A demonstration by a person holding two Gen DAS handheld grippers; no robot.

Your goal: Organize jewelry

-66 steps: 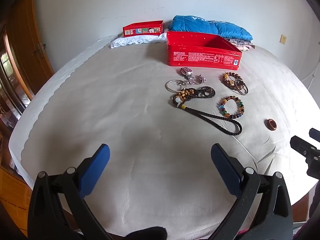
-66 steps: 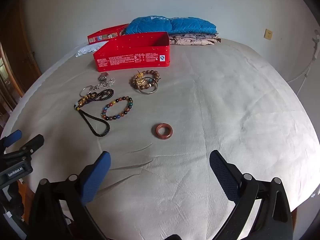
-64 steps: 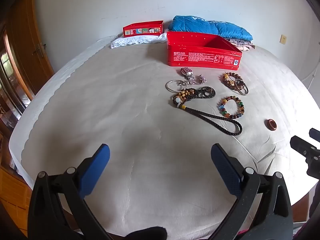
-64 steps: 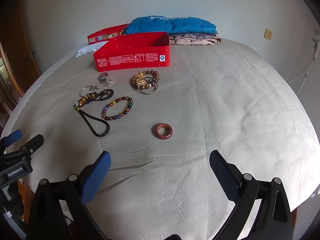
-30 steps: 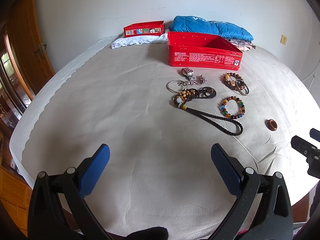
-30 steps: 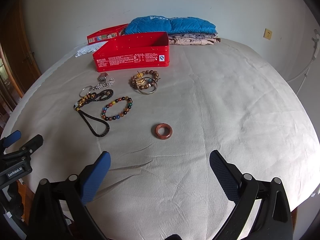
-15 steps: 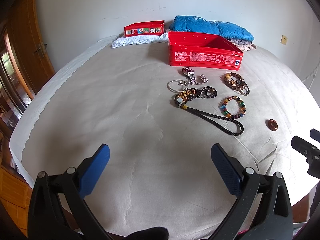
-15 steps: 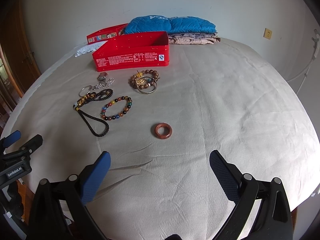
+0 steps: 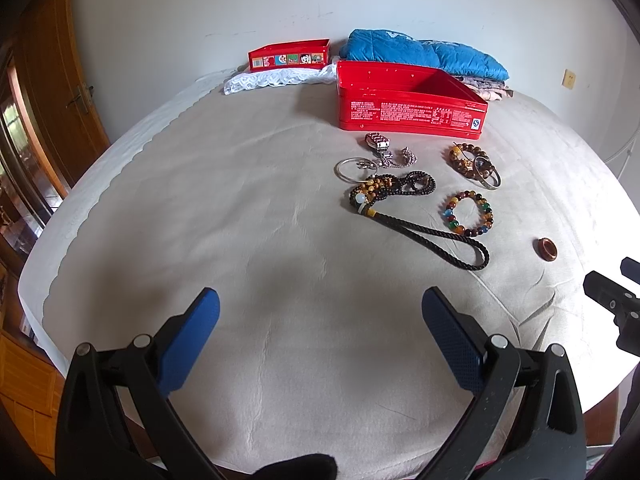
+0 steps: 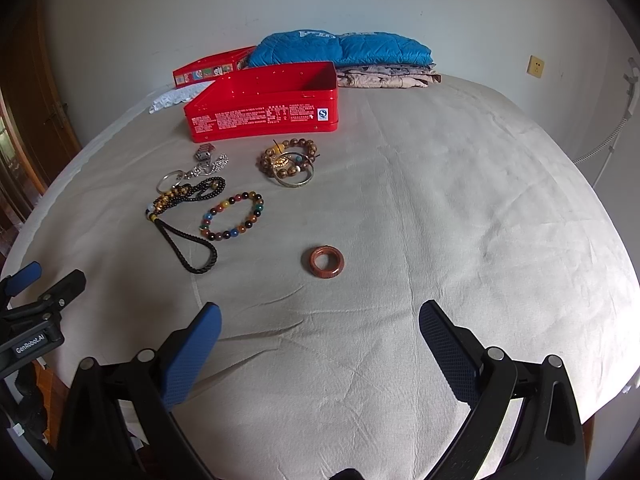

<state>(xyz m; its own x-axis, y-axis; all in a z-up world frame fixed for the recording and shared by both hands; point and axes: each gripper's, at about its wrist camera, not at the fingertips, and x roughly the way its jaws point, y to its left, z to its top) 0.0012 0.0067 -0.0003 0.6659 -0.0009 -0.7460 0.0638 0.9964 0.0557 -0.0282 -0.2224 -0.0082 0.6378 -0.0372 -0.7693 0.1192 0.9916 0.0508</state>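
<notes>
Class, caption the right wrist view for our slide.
Open right gripper hovers before a brown ring on the bed.

Left wrist view: was aimed forward past its wide-spread claw; jewelry lay ahead-right.
Right wrist view: was aimed likewise; jewelry lay ahead-left.
Shared: red tin, bed.

An open red tin box is set on the bed. Before it are spread a watch, silver bangle, beaded necklace, wooden bracelets, multicoloured bracelet and, apart, a reddish-brown ring.
</notes>
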